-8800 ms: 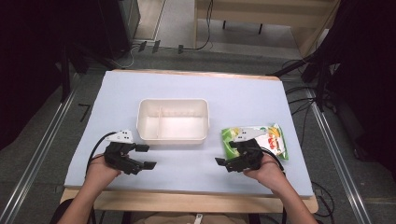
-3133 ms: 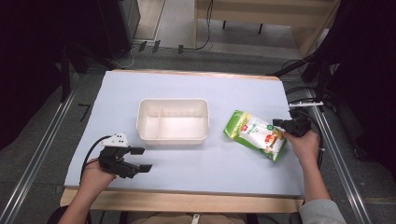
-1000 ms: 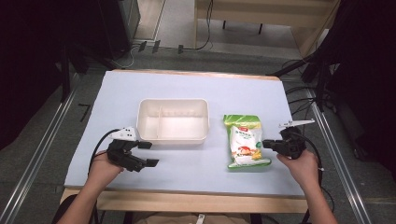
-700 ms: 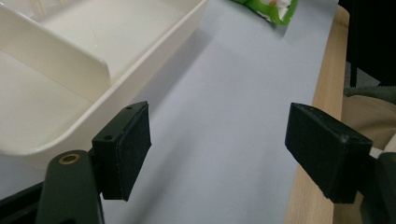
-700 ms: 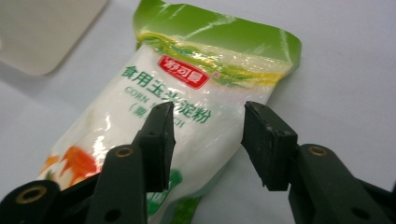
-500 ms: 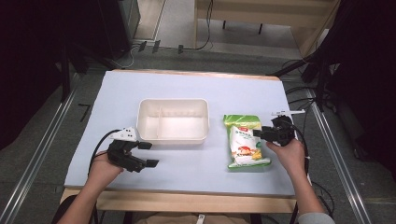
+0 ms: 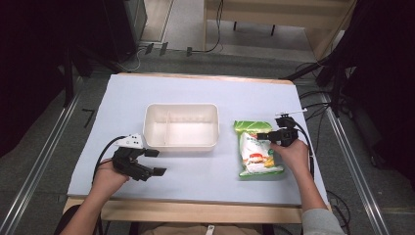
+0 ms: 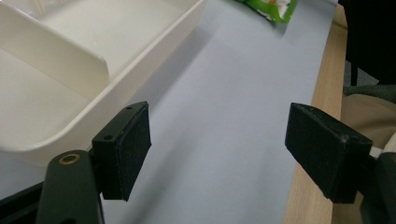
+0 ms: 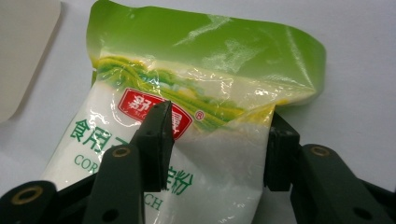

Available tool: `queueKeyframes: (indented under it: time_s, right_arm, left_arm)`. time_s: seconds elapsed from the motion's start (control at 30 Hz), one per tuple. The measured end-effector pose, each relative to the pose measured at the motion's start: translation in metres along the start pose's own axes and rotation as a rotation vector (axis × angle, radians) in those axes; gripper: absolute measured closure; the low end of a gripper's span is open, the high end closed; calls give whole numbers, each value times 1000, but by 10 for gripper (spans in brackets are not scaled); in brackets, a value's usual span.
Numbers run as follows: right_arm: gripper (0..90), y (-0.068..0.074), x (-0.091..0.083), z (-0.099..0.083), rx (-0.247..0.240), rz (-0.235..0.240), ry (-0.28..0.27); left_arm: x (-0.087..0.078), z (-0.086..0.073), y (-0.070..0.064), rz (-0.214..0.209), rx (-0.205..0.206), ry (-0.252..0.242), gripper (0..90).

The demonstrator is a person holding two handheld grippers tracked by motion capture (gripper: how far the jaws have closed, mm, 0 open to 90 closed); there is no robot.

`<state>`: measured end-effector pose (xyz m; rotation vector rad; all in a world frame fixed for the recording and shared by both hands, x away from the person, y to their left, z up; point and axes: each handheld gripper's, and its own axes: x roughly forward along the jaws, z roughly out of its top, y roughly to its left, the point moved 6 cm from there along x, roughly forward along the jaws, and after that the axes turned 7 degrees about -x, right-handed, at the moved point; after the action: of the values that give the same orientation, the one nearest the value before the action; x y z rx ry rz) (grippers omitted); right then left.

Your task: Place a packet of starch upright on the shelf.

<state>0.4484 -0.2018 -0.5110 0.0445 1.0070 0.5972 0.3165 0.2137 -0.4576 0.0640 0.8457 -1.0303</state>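
A green and white food bag [image 7: 255, 154] lies flat on the pale blue table, right of a white divided tray [image 7: 181, 105]. My right gripper [image 7: 264, 136] comes in from the bag's right edge, near its green top. In the right gripper view the bag [image 9: 201, 70] fills the frame and my right gripper [image 9: 217, 140] stands open, one jaw lying over the printed face and the other at the bag's side edge. My left gripper [image 7: 155, 162] rests open on the table at the front left, just beside the tray's corner [image 8: 154, 46], with nothing between its jaws [image 8: 217, 144].
The table's wooden front edge [image 7: 195, 210] runs close to both hands. Bare blue surface lies between the tray and the front edge. Cables and dark equipment stand beyond the table's far and right sides. A corner of the bag [image 8: 271, 7] shows far off.
The right gripper has moved left and forward from beside the bag until its jaws straddle the bag's upper right part. The left gripper has stayed still.
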Motion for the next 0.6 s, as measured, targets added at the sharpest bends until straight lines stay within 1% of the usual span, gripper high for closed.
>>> queueKeyframes:
  time_s: [0.03,0.1,0.13,0.17,0.2,0.23,0.3,0.33,0.4,0.47,0.53,0.6]
  right_arm:
    - [537,0,0,0,0,0,0]
    - [606,1,2,1,1,18,6]
    - [664,3,3,1,8,48,13]
    - [664,3,3,1,8,48,13]
    - [673,5,5,1,10,73,21]
    - [733,9,7,2,-14,70,43]
    - [736,10,7,2,-17,76,52]
    - [780,12,7,3,-37,63,60]
    - [822,15,5,5,-51,48,68]
    - [848,17,4,6,-53,38,74]
    - [876,18,2,7,-52,36,67]
    - [884,19,1,8,-57,28,65]
  left_arm:
    - [0,0,0,0,0,0,232]
    - [0,0,0,3,2,6,232]
    - [0,0,0,1,3,5,232]
    - [0,0,0,1,3,5,232]
    - [0,0,0,3,4,5,232]
    - [0,0,0,1,3,2,232]
    - [0,0,0,1,3,2,232]
    - [0,0,0,0,2,2,232]
    - [0,0,0,1,-1,0,232]
    - [0,0,0,0,-2,-2,232]
    - [-1,0,0,0,0,-3,232]
    - [-1,0,0,-1,0,-3,232]
